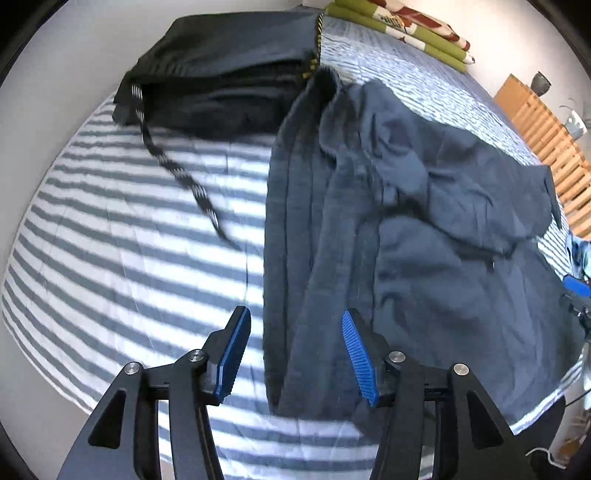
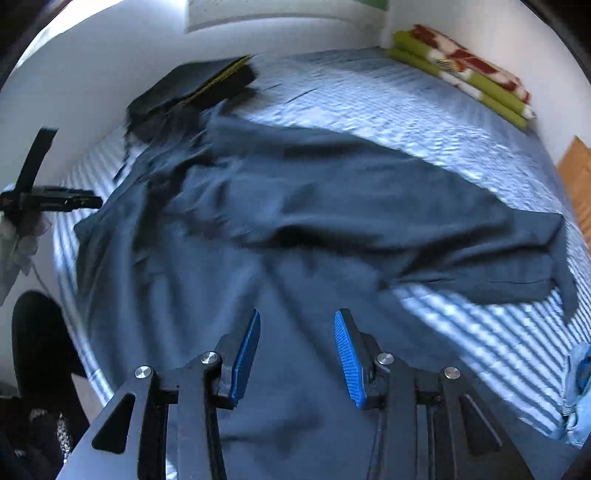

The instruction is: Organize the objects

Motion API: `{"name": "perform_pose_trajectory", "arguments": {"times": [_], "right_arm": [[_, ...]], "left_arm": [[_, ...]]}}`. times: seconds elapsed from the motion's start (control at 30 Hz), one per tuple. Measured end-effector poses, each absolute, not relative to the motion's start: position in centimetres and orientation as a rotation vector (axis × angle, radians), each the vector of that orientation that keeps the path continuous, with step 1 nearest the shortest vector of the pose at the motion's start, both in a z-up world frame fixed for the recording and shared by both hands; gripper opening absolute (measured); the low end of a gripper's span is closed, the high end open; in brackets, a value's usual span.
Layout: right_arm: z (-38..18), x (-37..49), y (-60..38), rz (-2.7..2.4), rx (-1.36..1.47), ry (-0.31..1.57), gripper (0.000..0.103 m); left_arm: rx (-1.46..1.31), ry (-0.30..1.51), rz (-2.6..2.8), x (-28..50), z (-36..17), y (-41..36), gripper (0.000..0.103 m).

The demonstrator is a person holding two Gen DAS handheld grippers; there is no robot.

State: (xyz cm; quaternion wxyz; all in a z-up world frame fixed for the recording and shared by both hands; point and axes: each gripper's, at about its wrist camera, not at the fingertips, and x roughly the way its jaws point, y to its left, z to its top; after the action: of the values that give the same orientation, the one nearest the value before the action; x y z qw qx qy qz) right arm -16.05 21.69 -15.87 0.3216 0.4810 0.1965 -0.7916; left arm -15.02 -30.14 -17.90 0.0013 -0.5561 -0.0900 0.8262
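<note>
A dark blue garment (image 1: 406,229) lies spread and rumpled on the striped bed sheet (image 1: 129,240). It also fills the middle of the right wrist view (image 2: 314,221). A stack of folded black clothes (image 1: 229,77) with a striped drawstring lies beyond it by the wall, also in the right wrist view (image 2: 192,92). My left gripper (image 1: 295,350) is open and empty above the garment's left edge. My right gripper (image 2: 297,350) is open and empty above the garment's near part. The left gripper shows at the left of the right wrist view (image 2: 48,201).
A folded green, red and white blanket (image 1: 402,29) lies at the far corner of the bed, also in the right wrist view (image 2: 465,70). A wooden slatted frame (image 1: 546,136) stands to the right. A white wall borders the bed on the left.
</note>
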Motion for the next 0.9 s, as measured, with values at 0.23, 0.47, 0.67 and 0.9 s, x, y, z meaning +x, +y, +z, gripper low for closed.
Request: {"name": "perform_pose_trajectory", "arguments": {"times": [0.23,0.47,0.67,0.9], "right_arm": [[-16.7,-13.4,21.7,-2.073,1.308,0.52,0.038],[-15.9,-13.8,22.8,-2.132,1.349,0.47,0.038],[-17.1,-13.3,22.2,-2.091,1.372,0.482,0.038],[-18.5,-12.8,21.8,-2.06,1.408,0.495,0.038]], "left_arm": [[-1.716,-0.261,2.58,-13.1,-18.5,-28.0,0.013],[-1.601,-0.306,2.73,-10.4,-15.3,-29.7,0.004],[-1.703,-0.225,2.749,-7.5,-15.9,-31.7,0.003],[-1.595,-0.16,2.757,-13.2,-13.1,-29.0,0.046]]}}
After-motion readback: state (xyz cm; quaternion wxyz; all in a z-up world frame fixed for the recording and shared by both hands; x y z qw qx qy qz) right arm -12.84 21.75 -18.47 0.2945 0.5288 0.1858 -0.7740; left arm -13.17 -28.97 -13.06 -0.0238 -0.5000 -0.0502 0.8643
